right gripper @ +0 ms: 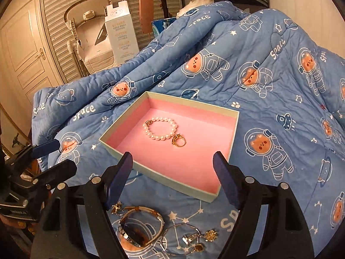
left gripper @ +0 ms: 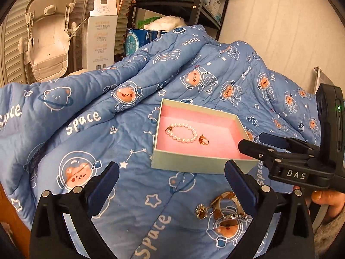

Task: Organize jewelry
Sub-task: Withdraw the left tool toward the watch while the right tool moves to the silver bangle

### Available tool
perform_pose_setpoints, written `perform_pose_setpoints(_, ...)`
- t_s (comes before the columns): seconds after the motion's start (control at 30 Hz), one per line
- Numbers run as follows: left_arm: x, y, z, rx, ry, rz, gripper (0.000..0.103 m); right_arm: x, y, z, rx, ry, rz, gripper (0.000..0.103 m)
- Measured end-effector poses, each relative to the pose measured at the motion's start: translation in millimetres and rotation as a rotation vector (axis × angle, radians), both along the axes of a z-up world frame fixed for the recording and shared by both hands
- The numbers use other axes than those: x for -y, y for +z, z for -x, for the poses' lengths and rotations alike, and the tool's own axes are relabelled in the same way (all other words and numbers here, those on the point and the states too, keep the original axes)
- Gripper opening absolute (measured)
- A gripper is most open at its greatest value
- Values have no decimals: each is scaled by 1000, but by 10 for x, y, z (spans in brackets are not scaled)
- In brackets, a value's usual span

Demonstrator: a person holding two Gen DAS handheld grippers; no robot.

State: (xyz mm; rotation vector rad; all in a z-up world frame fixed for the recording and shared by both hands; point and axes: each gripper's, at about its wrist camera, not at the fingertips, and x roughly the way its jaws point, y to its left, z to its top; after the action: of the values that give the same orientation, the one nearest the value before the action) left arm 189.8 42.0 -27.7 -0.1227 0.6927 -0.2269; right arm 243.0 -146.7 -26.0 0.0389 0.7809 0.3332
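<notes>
A pale green box [left gripper: 194, 164] [right gripper: 170, 180] with a pink lining lies on the blue quilt. Inside it rest a pearl bracelet [left gripper: 183, 133] [right gripper: 160, 128] and a gold ring [left gripper: 203, 139] [right gripper: 179, 141]. Loose jewelry lies on the quilt in front of the box: a watch [right gripper: 135, 231], a thin bangle [right gripper: 179, 239], a silver ring [right gripper: 189, 237] and a gold brooch [left gripper: 201, 210] [right gripper: 211, 235]. My left gripper [left gripper: 171, 172] [right gripper: 64, 155] is open above the quilt, left of the pile. My right gripper [right gripper: 173, 161] [left gripper: 251, 141] is open over the box's near edge. Neither holds anything.
The blue space-bear quilt [left gripper: 90, 116] [right gripper: 269, 99] rises in folds behind the box. Beyond it stand a tall white carton [left gripper: 101, 41] [right gripper: 121, 34], a beige baby seat [left gripper: 47, 41] and a black shelf [left gripper: 172, 2]. A person's hand [left gripper: 327, 198] holds the right gripper.
</notes>
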Motion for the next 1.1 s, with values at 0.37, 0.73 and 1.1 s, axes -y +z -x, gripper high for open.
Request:
perform_pose_setpoints(0.37,144,-173,320,-7,-26,-18,96,105,-107,373,-16,26,-19,76)
perform_pose_setpoints(0.73,168,-306,521,-32,-29,5,96,136,-243,632,-24,78,0,76)
perform_pose_setpoints(1.1,188,-451,664,-58,-28,0,95,269,-412,861,-50,107,12,76)
